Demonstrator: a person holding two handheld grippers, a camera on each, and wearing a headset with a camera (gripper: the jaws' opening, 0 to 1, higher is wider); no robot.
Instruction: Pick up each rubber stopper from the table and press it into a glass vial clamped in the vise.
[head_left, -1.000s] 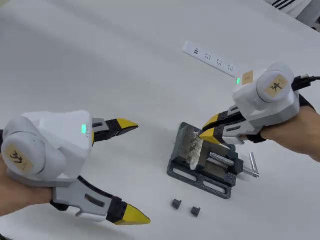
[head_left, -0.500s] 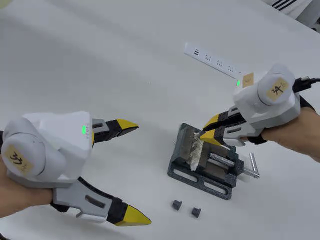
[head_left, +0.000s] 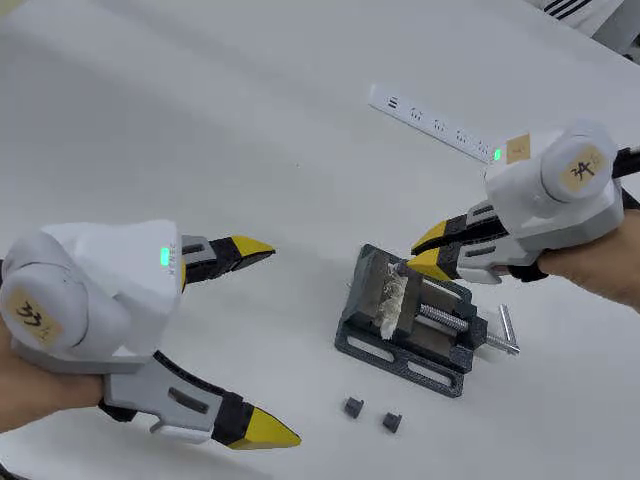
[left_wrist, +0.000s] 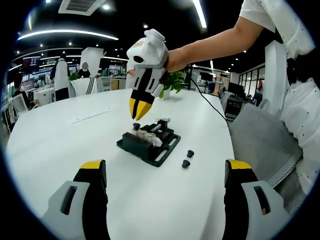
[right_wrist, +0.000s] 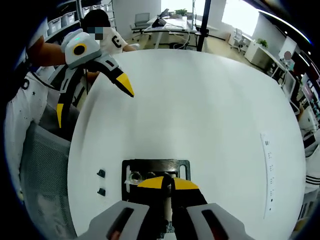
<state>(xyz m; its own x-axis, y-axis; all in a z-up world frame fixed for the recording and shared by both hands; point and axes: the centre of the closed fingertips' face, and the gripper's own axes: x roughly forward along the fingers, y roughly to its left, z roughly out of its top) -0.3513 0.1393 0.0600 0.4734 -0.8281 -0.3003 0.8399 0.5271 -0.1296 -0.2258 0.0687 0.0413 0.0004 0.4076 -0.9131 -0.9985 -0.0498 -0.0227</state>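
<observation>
A dark vise stands on the white table and clamps clear glass vials. In the left gripper view the vise has a dark stopper on top of a vial at its far end. Two loose dark rubber stoppers lie on the table just in front of the vise. My right gripper is shut and hovers a little above the vise's back jaw, with nothing seen between its tips. My left gripper is wide open, left of the vise and apart from it.
A white power strip lies on the table behind the vise. The vise's screw handle sticks out to the right. In the right gripper view a person's body sits at the table's edge behind the left gripper.
My right gripper has lifted up and to the right, off the top of the vise. The left gripper has stayed about where it was.
</observation>
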